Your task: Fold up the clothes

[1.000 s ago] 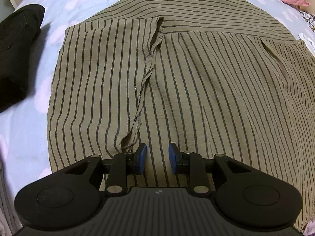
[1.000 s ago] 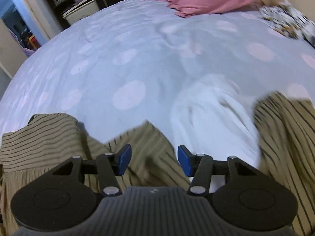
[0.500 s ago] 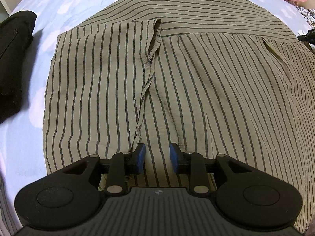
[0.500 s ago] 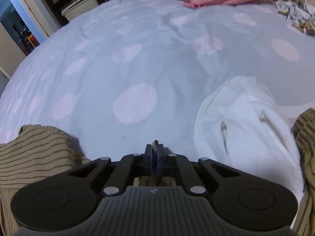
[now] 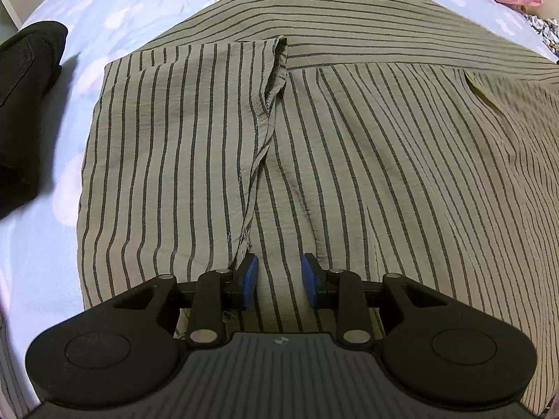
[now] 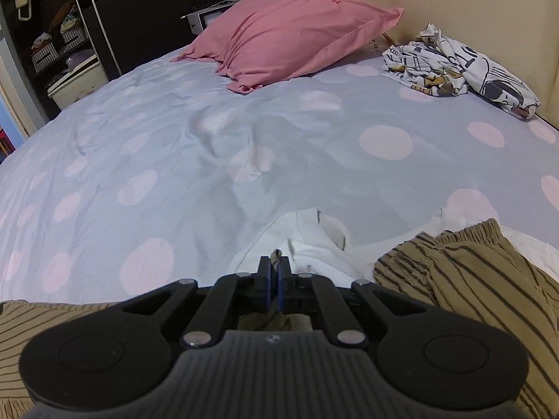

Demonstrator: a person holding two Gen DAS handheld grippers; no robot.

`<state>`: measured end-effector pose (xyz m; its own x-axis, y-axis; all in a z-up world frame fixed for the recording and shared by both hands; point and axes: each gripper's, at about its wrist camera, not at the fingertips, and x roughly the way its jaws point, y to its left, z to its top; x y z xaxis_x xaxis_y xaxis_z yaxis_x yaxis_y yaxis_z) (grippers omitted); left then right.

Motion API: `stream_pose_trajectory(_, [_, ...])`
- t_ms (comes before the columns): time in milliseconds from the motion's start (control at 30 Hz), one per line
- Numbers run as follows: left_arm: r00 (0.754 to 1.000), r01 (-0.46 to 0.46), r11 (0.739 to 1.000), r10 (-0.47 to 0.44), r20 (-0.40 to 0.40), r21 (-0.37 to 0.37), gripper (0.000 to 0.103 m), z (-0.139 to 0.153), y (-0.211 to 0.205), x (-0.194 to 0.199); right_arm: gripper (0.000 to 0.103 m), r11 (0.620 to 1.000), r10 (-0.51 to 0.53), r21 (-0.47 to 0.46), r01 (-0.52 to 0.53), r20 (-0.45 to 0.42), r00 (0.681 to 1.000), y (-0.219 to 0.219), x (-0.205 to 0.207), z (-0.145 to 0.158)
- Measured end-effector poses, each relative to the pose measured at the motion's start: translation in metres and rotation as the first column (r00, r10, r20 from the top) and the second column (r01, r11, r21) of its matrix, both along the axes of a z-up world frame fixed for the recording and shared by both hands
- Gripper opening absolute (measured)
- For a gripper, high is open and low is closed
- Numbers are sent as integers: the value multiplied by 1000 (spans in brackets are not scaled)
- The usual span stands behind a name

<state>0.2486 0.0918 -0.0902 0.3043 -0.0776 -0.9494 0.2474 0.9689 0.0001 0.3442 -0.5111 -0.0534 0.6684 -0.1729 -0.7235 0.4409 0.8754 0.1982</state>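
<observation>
An olive shirt with dark stripes (image 5: 367, 146) lies spread on the bed and fills the left wrist view. Its left part is folded inward, and that flap's edge (image 5: 258, 160) runs down toward my left gripper (image 5: 278, 281). That gripper hovers open just over the shirt's near hem with only flat cloth between its blue pads. In the right wrist view my right gripper (image 6: 276, 279) is shut on a thin pinch of the striped shirt (image 6: 471, 279), and a tip of cloth pokes out above the pads. More of the shirt bunches at right and lower left.
A black garment (image 5: 24, 111) lies left of the shirt. A white garment (image 6: 314, 244) sits right ahead of the right gripper. Farther back on the dotted blue sheet (image 6: 174, 139) are a pink pillow (image 6: 290, 35) and a crumpled printed garment (image 6: 457, 70). Dark shelving stands beyond the bed.
My right gripper went from open to shut on the shirt's edge, then rose and tilted up so the pillow shows. The left gripper stayed open and shifted slightly over the hem.
</observation>
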Motion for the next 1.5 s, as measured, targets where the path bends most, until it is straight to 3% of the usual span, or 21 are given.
stream_pose_trajectory(133, [1000,-2,1000,2,-4,4,26,1,4,-1,34,999,-22,31,22,20,1000,-5,-5,3])
stream_pose_trajectory(467, [1000,3,1000,-3,-1,1,26,-1,6,4,33,998,62,12,-61,-30,998,0,-30,16])
stream_pose_trajectory(733, [1000,19,1000,-20,20,23,27,8,3,-5,35,992,122,44,-117,-148,981,3,-72,19])
stream_pose_trajectory(900, [1000,11,999,-12,20,38,31,16,3,-12,36,989,123,109,-105,-180,976,4,-106,14])
stream_pose_trajectory(1100, [997,22,1000,-22,70,0,32,42,0,-21,38,970,130,227,-84,-196,972,6,-146,-1])
stream_pose_trajectory(1233, [994,24,1000,-22,105,-10,37,54,-7,-26,37,961,122,268,-61,-217,968,3,-153,-16])
stream_pose_trajectory(1500, [991,-17,1000,19,135,-15,37,73,-7,-40,36,929,97,371,-8,-222,970,-9,-147,-43])
